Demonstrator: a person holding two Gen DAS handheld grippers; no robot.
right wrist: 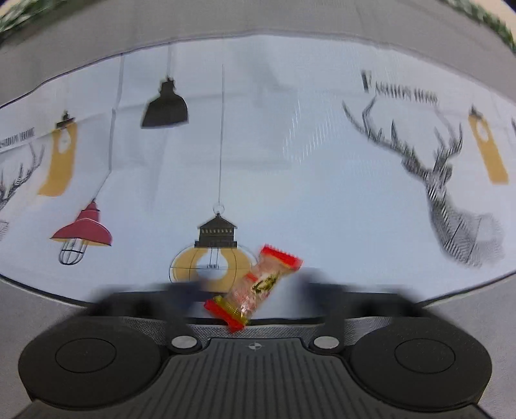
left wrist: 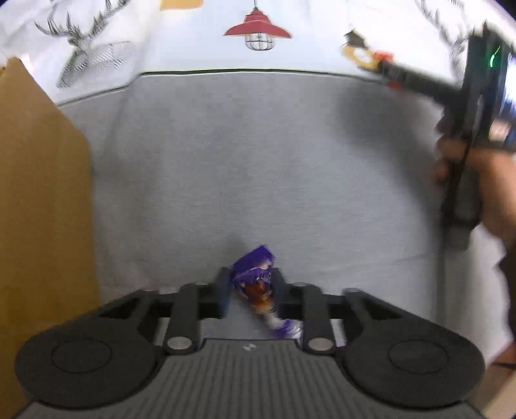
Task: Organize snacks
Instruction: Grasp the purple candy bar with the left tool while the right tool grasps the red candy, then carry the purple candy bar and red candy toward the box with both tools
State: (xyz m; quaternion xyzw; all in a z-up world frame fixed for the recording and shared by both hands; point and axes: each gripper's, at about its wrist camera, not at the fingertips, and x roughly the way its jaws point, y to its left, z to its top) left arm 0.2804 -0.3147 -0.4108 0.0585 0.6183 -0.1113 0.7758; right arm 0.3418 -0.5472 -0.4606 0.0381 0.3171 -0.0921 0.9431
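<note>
Left wrist view. The left gripper [left wrist: 251, 290] has its fingers drawn in on a purple-wrapped candy [left wrist: 256, 278], pinching the wrapper at its middle; the purple top flares above the pads and a twisted silvery tail trails down toward the gripper body. Beneath it lies a grey fabric surface [left wrist: 258, 161]. A brown cardboard box wall [left wrist: 42, 199] stands along the left edge. Beyond the grey area spreads a white cloth printed with a red lamp [left wrist: 257, 27] and a deer head [left wrist: 80, 48]. At the right, a hand [left wrist: 483, 180] grips the handle of the right gripper [left wrist: 364, 58], blurred, its tip carrying something red and pale.

Right wrist view. The right gripper [right wrist: 250, 287] is strongly blurred; its fingers stand partly apart, with a red-ended clear-wrapped candy [right wrist: 258, 283] lying slantwise between them, apparently held. Contact with each pad cannot be confirmed. Below is the printed tablecloth [right wrist: 290, 193], showing lamps, a lantern and a deer, bordered by grey fabric [right wrist: 258, 19].
</note>
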